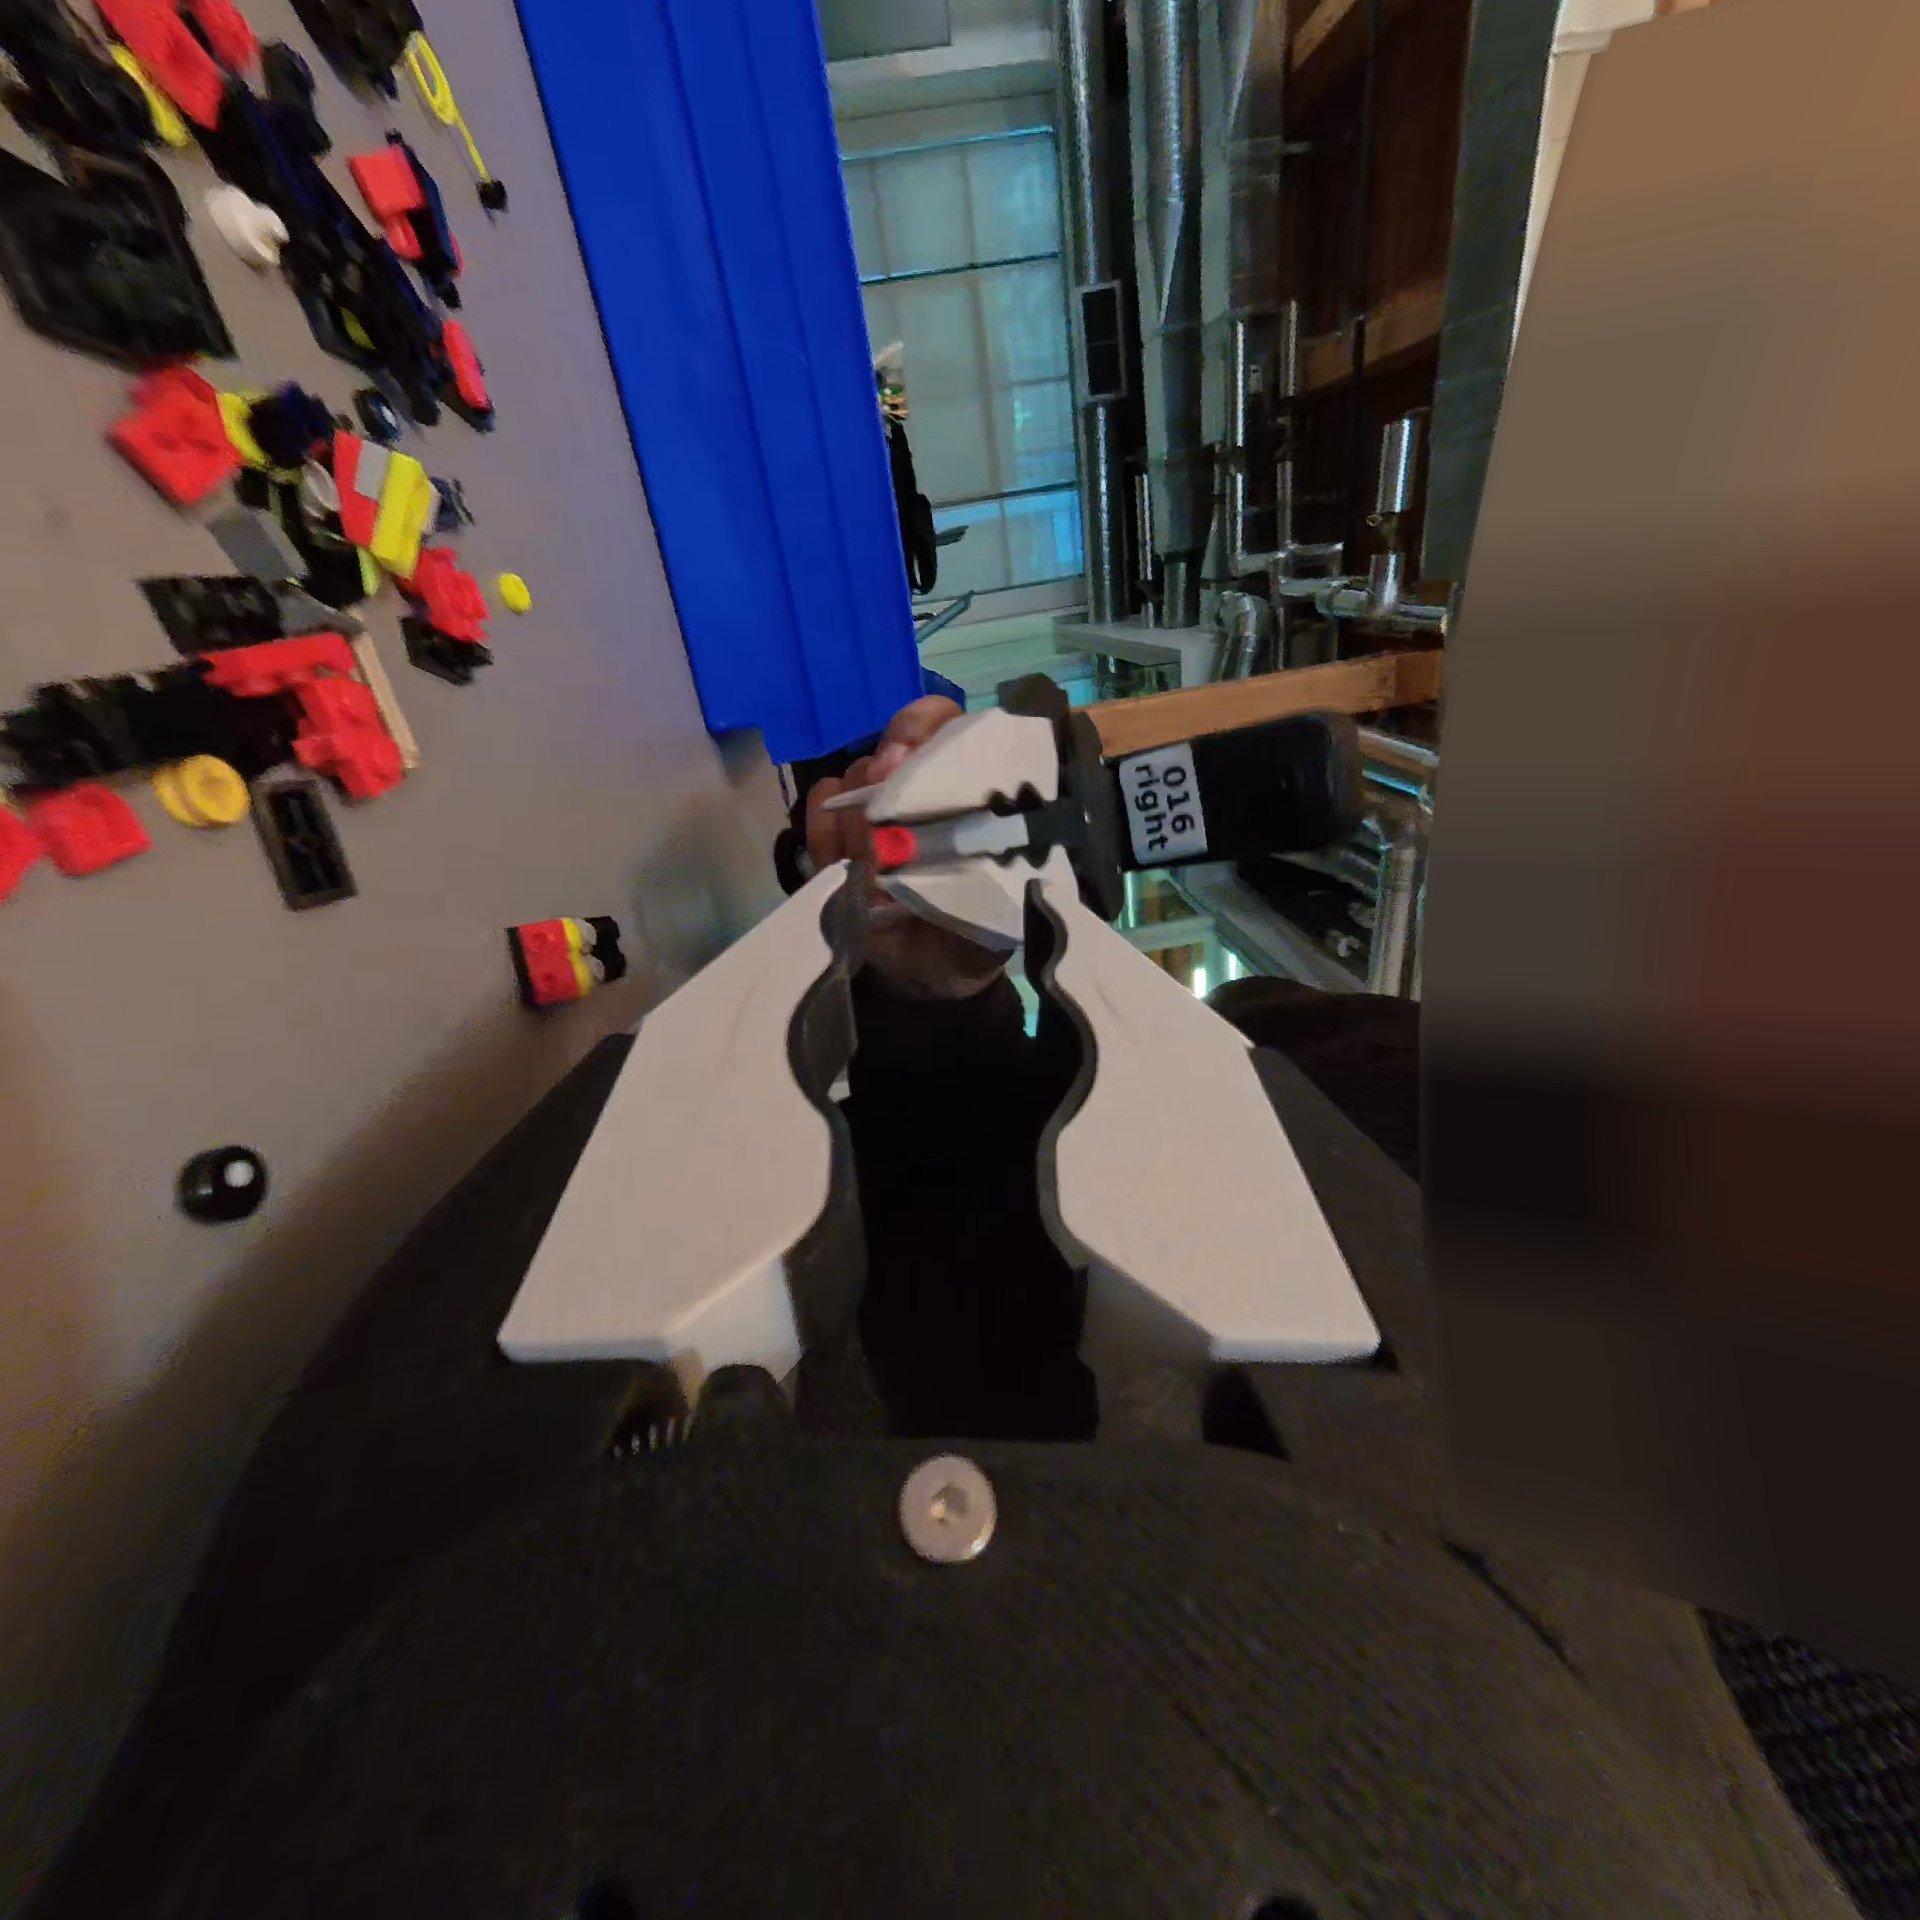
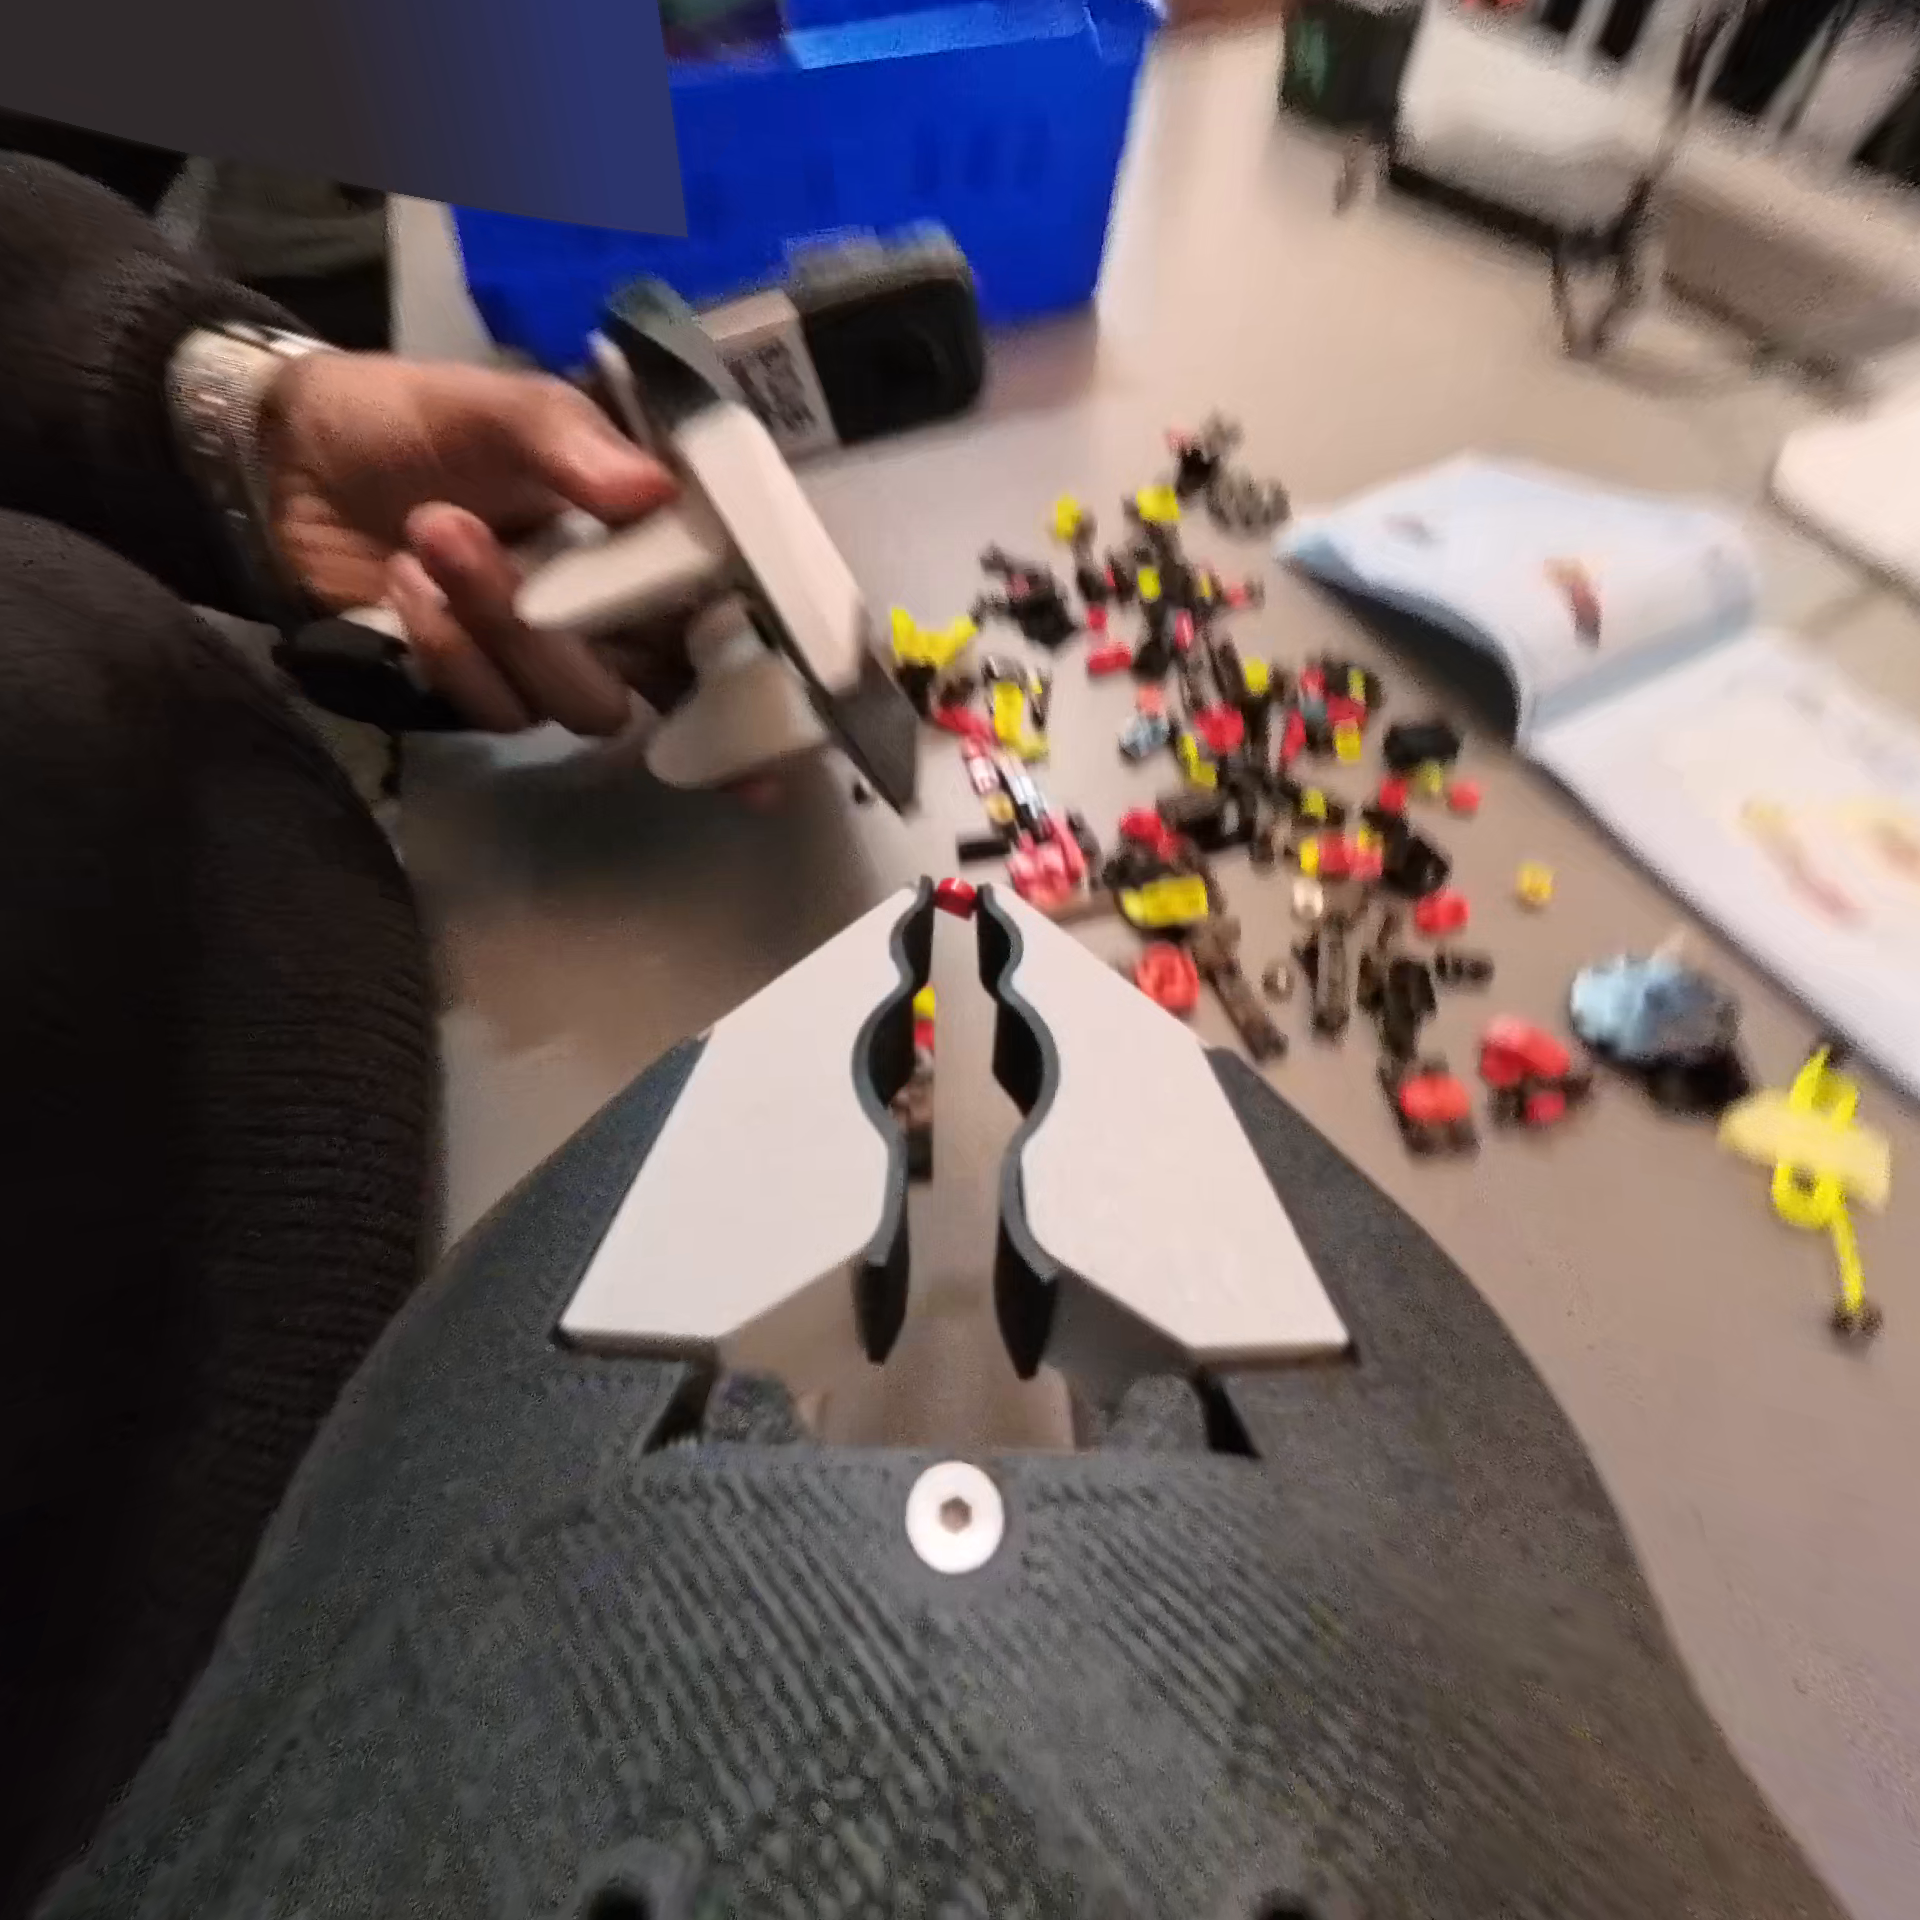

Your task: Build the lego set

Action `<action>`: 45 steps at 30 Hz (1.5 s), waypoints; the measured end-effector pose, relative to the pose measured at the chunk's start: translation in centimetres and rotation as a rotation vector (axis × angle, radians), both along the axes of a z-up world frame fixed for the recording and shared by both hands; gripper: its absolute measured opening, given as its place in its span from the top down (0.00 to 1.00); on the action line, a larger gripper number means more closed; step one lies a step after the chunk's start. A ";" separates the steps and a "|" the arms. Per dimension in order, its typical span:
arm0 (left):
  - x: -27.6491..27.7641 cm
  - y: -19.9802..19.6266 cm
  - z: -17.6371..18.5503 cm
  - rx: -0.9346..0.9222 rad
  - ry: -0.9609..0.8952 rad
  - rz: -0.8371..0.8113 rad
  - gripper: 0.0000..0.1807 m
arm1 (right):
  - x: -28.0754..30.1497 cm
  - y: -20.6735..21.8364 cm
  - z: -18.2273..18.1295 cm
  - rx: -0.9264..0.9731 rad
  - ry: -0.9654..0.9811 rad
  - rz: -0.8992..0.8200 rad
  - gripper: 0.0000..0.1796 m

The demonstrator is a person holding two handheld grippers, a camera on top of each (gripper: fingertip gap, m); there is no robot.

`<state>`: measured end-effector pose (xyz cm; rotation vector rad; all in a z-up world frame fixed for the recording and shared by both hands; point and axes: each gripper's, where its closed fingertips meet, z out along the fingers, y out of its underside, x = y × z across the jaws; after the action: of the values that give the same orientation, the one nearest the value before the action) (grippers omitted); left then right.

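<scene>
My right gripper (image 2: 954, 909) is shut on a small red lego piece (image 2: 954, 896), pinched at the very fingertips and held above the grey table (image 2: 1351, 1403). The left wrist view shows this gripper (image 1: 883, 847) with the red piece (image 1: 894, 844) just beyond my left fingertips. My left gripper (image 1: 935, 894) is open and empty, turned on its side and pointed at the red piece. In the right wrist view it (image 2: 831, 774) hangs up left in a person's hand (image 2: 416, 499). Loose red, black and yellow lego pieces (image 2: 1247, 779) lie spread over the table (image 1: 260, 520).
A small red, yellow and black stack (image 1: 566, 961) sits apart from the pile, with a black wheel (image 1: 221, 1181) nearby. An open instruction booklet (image 2: 1662, 675) lies at the right. A blue bin (image 2: 883, 187) stands at the back. A yellow piece (image 2: 1808, 1153) lies at the right.
</scene>
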<state>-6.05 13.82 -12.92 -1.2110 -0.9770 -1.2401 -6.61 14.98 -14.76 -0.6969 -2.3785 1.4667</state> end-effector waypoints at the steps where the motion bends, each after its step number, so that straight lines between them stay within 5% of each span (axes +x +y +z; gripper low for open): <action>1: -0.3 -0.2 -0.1 -0.006 0.004 0.008 0.84 | -0.4 1.0 -1.2 0.026 -0.099 -0.047 0.97; 5: -1.4 -0.9 -0.3 -0.014 0.009 0.043 0.84 | -0.1 4.6 -5.8 0.156 -0.433 -0.179 0.96; 9: -1.5 -1.0 -0.3 -0.012 0.008 0.044 0.83 | 0.3 5.5 -6.8 0.236 -0.484 -0.208 0.96; 20: -1.5 -1.0 -0.3 -0.003 -0.005 0.035 0.84 | -0.6 5.3 -6.6 0.203 -0.406 -0.201 0.87; 25: -1.4 -1.0 -0.3 -0.007 0.007 0.033 0.84 | -3.1 5.9 -2.3 0.058 -0.149 -0.251 0.80; 28: -1.4 -1.1 -0.3 -0.017 0.031 0.033 0.84 | -3.7 7.6 -3.7 0.228 -0.096 -0.313 0.74; 32: -1.2 -1.0 -0.4 -0.043 0.087 0.027 0.84 | -3.5 7.4 -4.6 0.358 -0.042 -0.290 0.80; 45: 2.0 0.0 -0.6 -0.178 0.440 -0.054 0.87 | -2.2 6.3 -0.7 0.253 0.140 -0.204 1.00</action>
<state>-4.04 13.81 -13.48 -1.5765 -0.7394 -0.8841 -8.80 21.29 -15.49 -0.7225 -2.2567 1.0723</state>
